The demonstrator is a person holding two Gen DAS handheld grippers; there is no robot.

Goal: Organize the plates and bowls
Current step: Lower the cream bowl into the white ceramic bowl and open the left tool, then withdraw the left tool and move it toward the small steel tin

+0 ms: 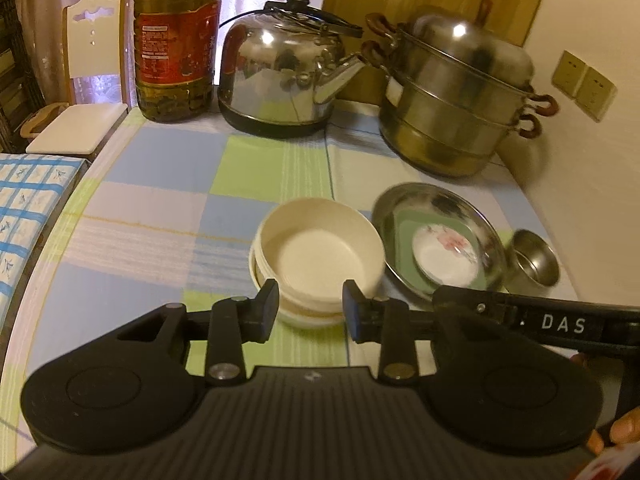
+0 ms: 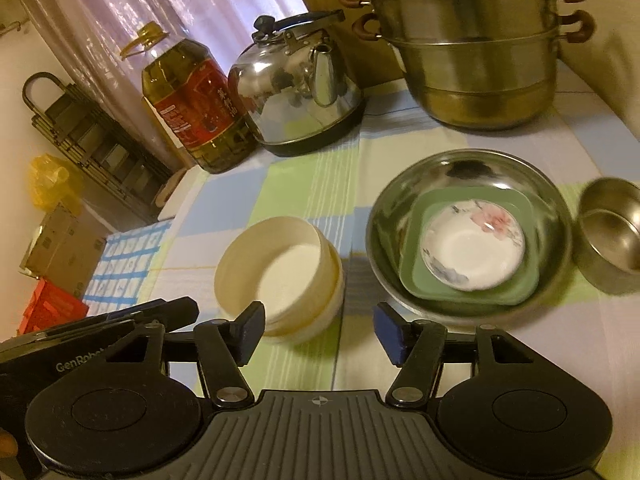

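Cream bowls [image 1: 316, 256] sit nested on the checked tablecloth [image 1: 160, 168], just beside a steel basin [image 2: 460, 176] holding a green plate [image 2: 512, 288] and floral saucer [image 2: 474, 244]. Left gripper [image 1: 310, 310] and right gripper [image 2: 318, 328] both hover open, holding nothing. A careless grasp could tip the tilted top bowl.

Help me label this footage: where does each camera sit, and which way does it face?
Left wrist: on the left gripper, facing the cream bowls; its open jaws, the right gripper's body and fingertips show.
Right wrist: on the right gripper, facing between the cream bowls and the steel basin; its open jaws and the left gripper's body show.
Both share bowls, basin, kettle, oil bottle, steamer.
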